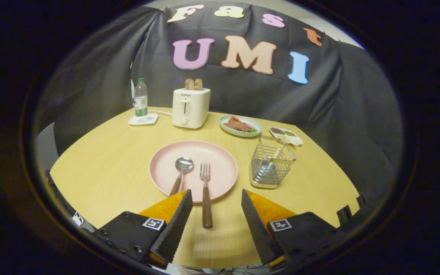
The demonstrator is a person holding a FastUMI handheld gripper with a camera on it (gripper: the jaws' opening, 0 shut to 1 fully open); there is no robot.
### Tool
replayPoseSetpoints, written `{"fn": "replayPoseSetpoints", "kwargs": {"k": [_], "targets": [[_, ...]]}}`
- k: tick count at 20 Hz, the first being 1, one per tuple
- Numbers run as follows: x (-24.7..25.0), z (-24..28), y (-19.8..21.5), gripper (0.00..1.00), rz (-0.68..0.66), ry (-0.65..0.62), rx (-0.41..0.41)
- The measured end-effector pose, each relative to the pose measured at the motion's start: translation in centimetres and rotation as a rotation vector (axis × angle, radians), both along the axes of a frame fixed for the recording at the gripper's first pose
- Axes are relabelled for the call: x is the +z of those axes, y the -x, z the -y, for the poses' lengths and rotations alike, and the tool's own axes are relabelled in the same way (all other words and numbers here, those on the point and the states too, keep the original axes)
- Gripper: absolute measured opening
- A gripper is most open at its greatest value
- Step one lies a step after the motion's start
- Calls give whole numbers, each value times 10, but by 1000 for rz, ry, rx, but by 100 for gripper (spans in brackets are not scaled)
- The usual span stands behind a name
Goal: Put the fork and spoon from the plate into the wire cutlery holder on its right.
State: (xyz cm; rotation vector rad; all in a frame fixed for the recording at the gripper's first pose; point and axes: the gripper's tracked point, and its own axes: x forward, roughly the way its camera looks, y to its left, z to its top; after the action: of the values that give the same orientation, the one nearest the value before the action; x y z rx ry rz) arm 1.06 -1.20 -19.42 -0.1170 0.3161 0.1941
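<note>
A pink plate [220, 158] lies on the round wooden table, just beyond my fingers. On it rest a spoon [181, 170] with a brown handle, on the left, and a fork [205, 191] on the right. The fork's brown handle hangs over the plate's near rim and reaches in between my fingers. The spoon's handle end is hidden behind my left finger. To the plate's right stands the wire cutlery holder [271, 164], upright. My gripper [217, 196] is open above the table, its fingers either side of the fork's handle without touching it.
At the back stand a white toaster [190, 107] with bread in it and a water bottle [140, 97] on a white coaster. A light dish of food [240, 125] and a small sauce tray [285, 135] sit behind the holder.
</note>
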Motion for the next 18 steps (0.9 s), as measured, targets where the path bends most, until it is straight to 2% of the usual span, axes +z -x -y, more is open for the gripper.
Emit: {"fn": "replayPoseSetpoints", "kwargs": {"k": [5, 15, 16, 18], "targets": [[-20, -5, -8, 84, -33, -15, 47], [-39, -20, -12, 44, -77, -27, 124], [-41, -24, -10, 45, -83, -26, 133], [-40, -21, -11, 22, -81, -6, 128]]}}
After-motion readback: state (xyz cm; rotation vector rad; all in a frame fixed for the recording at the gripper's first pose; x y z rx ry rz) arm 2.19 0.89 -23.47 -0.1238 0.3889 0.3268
